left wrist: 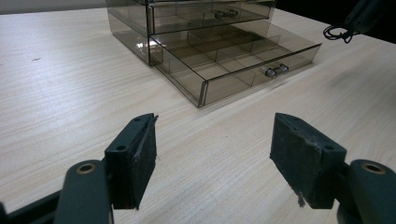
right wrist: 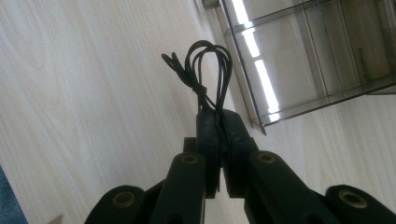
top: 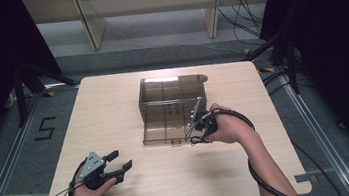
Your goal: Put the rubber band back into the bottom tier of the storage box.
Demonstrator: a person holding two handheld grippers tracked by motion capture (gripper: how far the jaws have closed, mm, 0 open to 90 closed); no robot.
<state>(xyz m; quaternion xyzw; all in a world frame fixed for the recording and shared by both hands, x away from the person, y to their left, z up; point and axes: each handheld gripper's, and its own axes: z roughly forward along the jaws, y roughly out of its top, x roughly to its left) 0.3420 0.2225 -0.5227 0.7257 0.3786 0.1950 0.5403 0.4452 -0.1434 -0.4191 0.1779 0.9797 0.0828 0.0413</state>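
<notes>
A smoke-tinted clear drawer cabinet (top: 172, 95) stands at the middle of the wooden table, its bottom drawer (top: 164, 132) pulled out toward me. My right gripper (top: 193, 132) hovers at that drawer's front right corner, shut on a small coiled bundle of thin black cord (right wrist: 205, 70). In the right gripper view the cord loops stick up past the closed tips (right wrist: 219, 116), with the drawer's divided compartments (right wrist: 299, 60) just beyond. My left gripper (top: 121, 160) rests low at the near left of the table, open with nothing between its pads (left wrist: 212, 154). The open drawer (left wrist: 233, 60) lies ahead of it.
The drawer has a small clear handle (left wrist: 276, 71) on its front. The table (top: 113, 110) has bare wood to the left of the cabinet and along its near edge. Dark curtains, metal rails and floor cables surround the table.
</notes>
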